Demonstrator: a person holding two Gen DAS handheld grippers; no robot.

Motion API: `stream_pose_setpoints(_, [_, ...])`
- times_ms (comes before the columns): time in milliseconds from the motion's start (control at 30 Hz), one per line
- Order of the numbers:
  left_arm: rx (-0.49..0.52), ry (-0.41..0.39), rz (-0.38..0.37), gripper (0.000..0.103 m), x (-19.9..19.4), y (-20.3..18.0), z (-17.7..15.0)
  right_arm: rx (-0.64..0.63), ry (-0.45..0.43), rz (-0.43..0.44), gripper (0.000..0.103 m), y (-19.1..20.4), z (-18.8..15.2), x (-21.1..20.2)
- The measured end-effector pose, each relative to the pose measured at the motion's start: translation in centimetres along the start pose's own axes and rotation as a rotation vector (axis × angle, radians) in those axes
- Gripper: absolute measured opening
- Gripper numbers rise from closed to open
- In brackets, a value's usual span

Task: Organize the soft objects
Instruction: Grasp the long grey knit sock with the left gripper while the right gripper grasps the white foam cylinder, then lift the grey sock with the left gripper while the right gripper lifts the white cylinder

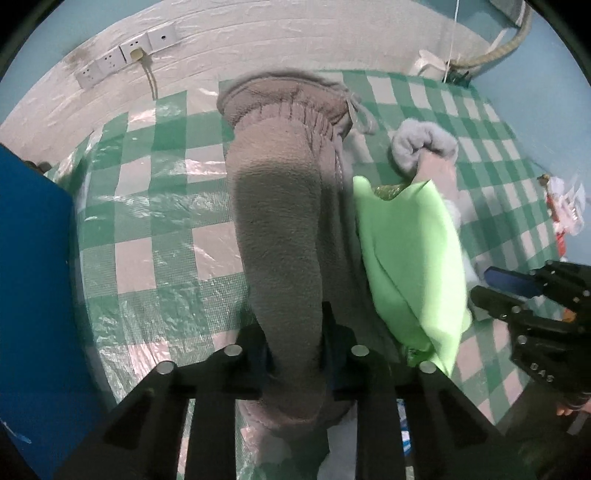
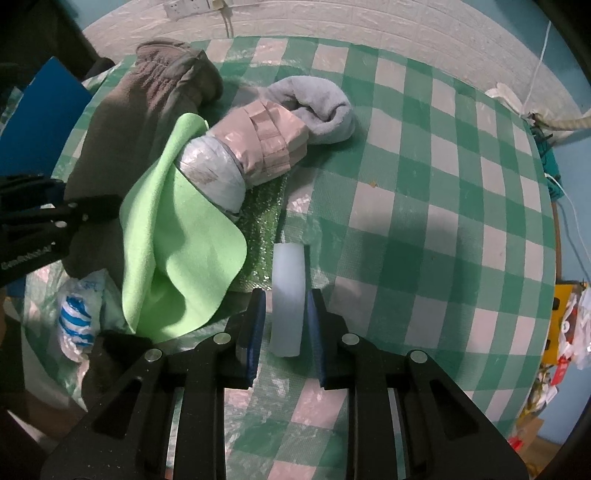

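Pinching fuzzy brown fleece trousers [image 1: 280, 221], left tongs [image 1: 295, 354] closed; right tongs [image 2: 284, 325] parted around smooth white block [image 2: 289, 299].

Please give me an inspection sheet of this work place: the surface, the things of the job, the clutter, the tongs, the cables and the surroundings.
Surface: table under a green and white checked plastic cover.
Job's things: brown fleece trousers; green cloth draped beside them; grey sock; pink folded bundle; white foam block.
Clutter: blue and white plastic wrapper; glittery green sheet.
Tongs: left tongs shut on the trousers; right tongs astride the foam block, a gap showing on its left side.
Cables: cord plugged into the wall sockets; white string.
Surroundings: white brick-pattern wall; blue board.
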State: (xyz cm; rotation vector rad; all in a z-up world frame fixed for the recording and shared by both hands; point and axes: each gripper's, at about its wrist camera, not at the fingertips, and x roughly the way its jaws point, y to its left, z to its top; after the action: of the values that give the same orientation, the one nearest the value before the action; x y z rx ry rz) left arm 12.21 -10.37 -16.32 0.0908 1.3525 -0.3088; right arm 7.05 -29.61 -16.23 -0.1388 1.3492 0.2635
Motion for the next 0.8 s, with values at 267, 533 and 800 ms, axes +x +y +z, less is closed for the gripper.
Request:
stream_pose_setpoints(267, [0.019,-0.051,0.019,0.017,-2.0,-0.4,-0.8,-0.005,-0.023,-0.007,0.022,0.7,0.4,-1.0])
stream_pose_setpoints(533, [0.036,-0.125,0.113,0.017,-4.7,-0.6,-3.4,-0.013,-0.065,-0.012,0.022,1.8,0.0,-1.8])
stream_pose_setpoints(800, [0.054,-0.18,0.167,0.017,-7.1,-0.5,-4.1,-0.026,-0.115,-0.001,0.022,2.9,-0.3,-3.9])
